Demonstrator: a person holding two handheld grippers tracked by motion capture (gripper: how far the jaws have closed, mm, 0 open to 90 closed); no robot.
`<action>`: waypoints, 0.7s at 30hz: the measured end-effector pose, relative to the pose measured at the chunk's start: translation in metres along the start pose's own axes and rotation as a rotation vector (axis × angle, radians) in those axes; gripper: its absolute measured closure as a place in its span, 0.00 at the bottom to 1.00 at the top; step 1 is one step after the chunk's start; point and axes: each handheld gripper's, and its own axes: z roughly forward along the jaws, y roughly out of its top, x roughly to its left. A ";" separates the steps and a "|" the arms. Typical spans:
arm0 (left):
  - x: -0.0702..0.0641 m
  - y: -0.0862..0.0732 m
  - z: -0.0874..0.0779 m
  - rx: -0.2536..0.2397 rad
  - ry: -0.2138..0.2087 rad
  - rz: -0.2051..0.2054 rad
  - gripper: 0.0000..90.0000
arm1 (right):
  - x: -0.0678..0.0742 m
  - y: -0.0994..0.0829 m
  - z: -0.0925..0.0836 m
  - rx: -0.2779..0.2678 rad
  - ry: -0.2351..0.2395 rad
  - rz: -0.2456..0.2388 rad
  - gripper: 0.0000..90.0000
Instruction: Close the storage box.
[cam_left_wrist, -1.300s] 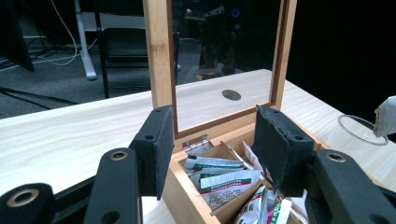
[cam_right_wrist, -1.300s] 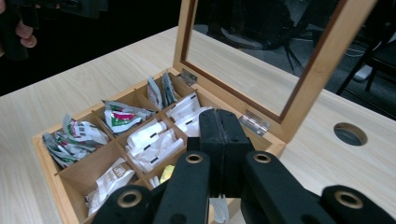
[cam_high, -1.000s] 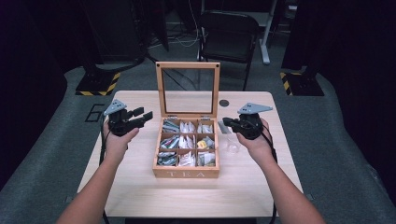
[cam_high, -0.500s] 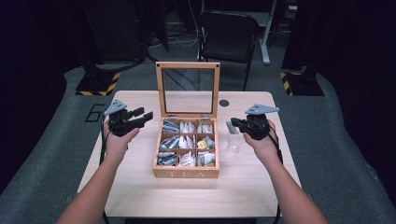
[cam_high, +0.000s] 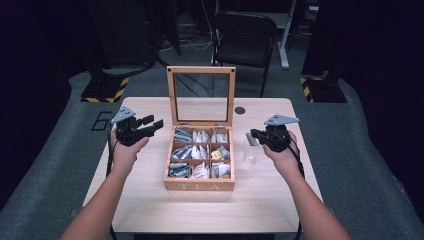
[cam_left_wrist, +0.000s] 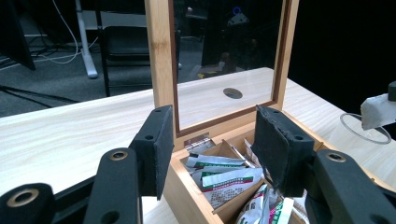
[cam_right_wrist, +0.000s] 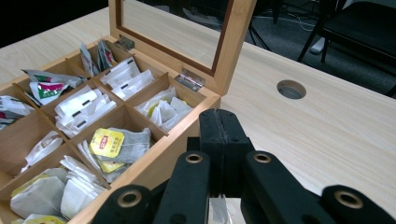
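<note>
Right gripper (cam_high: 256, 135) jaws closed, empty, just right of tea box (cam_high: 200, 185), over what looks like a glass (cam_high: 250, 152). Left gripper (cam_high: 150, 125) parted, empty, left of box.

one wooden tea box (cam_high: 199, 186) with nine compartments, one clear glass (cam_high: 250, 152), two grippers, one chair (cam_high: 245, 40).

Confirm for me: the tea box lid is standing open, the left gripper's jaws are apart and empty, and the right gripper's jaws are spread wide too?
Not quite. The right gripper has its jaws pressed together, as the right gripper view shows. The rest holds: tea box lid up, left gripper apart and empty.
</note>
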 end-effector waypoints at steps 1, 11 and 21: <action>0.000 0.000 0.000 -0.001 0.002 0.000 0.53 | 0.000 -0.001 0.001 0.001 0.000 -0.001 1.00; 0.000 0.000 0.000 0.008 -0.003 0.005 0.53 | -0.003 -0.009 0.010 0.020 -0.006 0.016 1.00; 0.000 -0.001 0.001 0.008 -0.002 0.004 0.53 | -0.003 -0.013 0.016 0.034 -0.014 0.027 1.00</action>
